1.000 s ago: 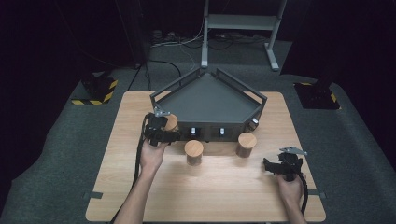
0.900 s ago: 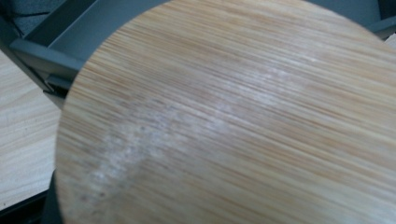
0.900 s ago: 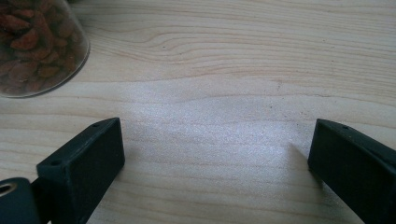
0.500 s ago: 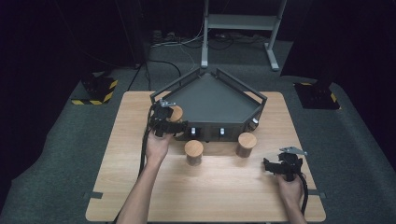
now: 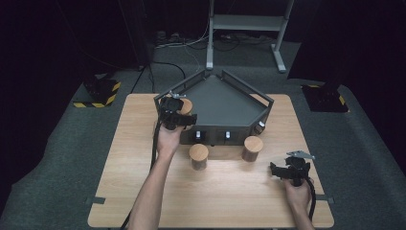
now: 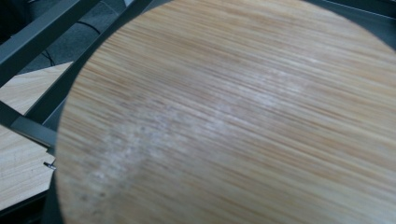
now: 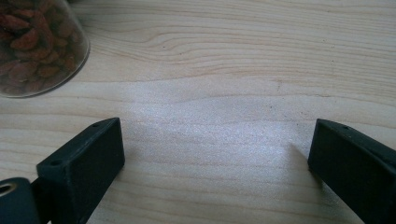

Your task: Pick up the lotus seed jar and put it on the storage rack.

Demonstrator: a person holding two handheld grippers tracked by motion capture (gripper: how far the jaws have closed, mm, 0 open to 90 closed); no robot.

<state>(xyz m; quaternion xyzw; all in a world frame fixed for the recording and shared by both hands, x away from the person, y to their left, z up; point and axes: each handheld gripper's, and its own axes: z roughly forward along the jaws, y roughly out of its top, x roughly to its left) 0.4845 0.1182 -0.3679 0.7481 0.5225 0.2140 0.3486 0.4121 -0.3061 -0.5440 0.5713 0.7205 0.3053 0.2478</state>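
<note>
At the upper left of the dark grey tray (image 5: 225, 103), in the high view, the left gripper (image 5: 178, 111) is clamped on a jar with a wooden lid (image 5: 186, 106), holding it over the tray's left rail. Seen from the left gripper view, the round bamboo-grain lid (image 6: 233, 116) takes up almost the whole frame, with the tray's grey rails (image 6: 42, 37) and a strip of the pale wooden table (image 6: 18, 158) at the left edge; no writing can be read on the lid. Two more jars with wooden lids stand on the table just in front of the tray, one near the middle of the frame (image 5: 198, 155) and one to its right (image 5: 252, 147). At the lower right of the high view the right gripper (image 5: 289, 171) rests low over the table (image 5: 119, 158), well apart from the jars. Its own view shows the two black jaws spread wide with bare wood between them, and at the upper left a glass jar of reddish dried fruit (image 7: 37, 42). No label or brand is readable anywhere.
</note>
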